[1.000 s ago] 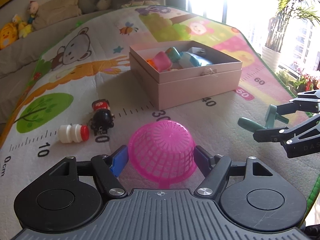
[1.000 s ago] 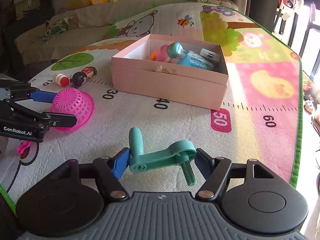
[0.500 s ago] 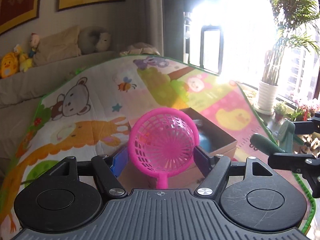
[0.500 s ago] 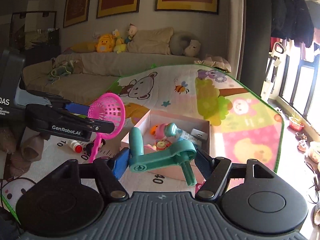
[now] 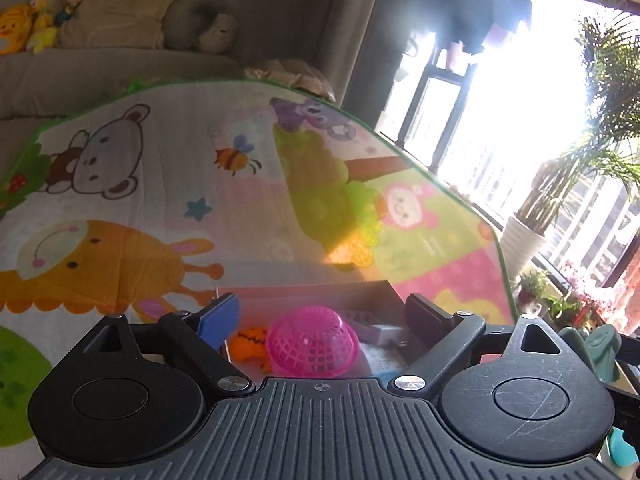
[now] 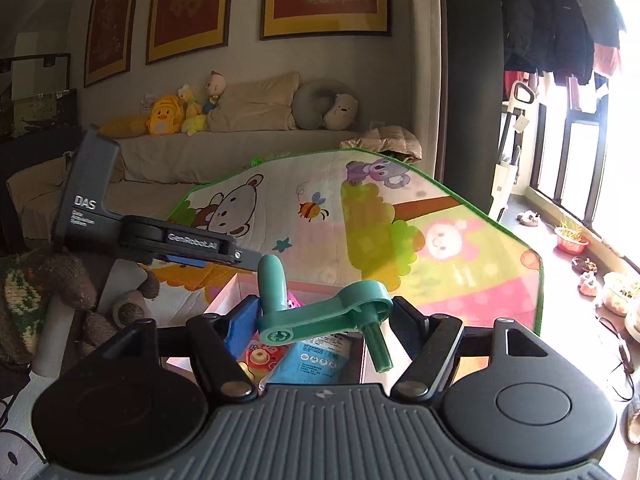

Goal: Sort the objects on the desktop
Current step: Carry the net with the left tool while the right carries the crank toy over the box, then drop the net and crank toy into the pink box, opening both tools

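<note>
At the lower centre of the left view, the pink basket (image 5: 312, 342) lies dome up in the box (image 5: 360, 294), free between the wide fingers of the left gripper (image 5: 320, 316). The right gripper (image 6: 324, 320) holds the green crank (image 6: 324, 314) over the box. Both toys look light, stiff plastic; the crank is best held at its flat arm.

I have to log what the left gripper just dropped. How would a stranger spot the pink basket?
Find the pink box on the animal play mat. Inside it, beside an orange toy, lies the pink basket, dome up: the only mesh thing there.
</note>
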The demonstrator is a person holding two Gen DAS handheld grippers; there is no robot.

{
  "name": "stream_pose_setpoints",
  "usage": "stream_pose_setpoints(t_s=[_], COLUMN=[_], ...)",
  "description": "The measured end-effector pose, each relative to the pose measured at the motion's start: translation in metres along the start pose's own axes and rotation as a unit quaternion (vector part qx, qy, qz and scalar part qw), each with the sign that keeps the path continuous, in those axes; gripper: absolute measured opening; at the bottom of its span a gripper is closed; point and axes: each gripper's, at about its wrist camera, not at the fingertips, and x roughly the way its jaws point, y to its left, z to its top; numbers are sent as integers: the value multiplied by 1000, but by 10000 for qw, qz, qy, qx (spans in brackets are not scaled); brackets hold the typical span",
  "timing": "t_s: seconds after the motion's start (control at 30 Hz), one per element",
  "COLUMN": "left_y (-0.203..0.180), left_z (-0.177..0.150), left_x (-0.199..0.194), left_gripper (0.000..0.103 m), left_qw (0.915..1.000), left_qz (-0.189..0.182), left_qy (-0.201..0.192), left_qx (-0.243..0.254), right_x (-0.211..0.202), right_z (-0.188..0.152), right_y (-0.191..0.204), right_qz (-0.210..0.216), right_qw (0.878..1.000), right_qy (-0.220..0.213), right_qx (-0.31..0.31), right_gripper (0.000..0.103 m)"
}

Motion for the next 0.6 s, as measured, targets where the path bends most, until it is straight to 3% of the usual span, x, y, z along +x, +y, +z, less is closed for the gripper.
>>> stream_pose_setpoints(t_s=[0.13, 0.27, 0.33, 0.47, 0.6], left_y=[23, 37, 42, 50, 67], left_z=[-12, -49, -73, -121, -154], left_x=[-38, -69, -84, -103, -112], left_gripper=[97, 97, 100, 100, 100], left_qw=[9988, 9963, 9939, 9866, 9822], left_qz=[389, 636, 736, 1078, 1504], left_qy=[-244, -181, -162, -41, 116], left_qx=[177, 554, 799, 1222, 1119], right_x=[44, 99, 118, 122, 101], right_z=[0, -9, -13, -18, -20], right_y=[-4, 0, 1, 11, 61], right_qz=[253, 648, 636, 518, 470], right_qw=[9986, 9927, 9892, 9893, 9947], right_qy=[361, 847, 1098, 1158, 888], right_qx=[283, 559, 731, 725, -196], right_gripper=[71, 72, 81, 82, 82])
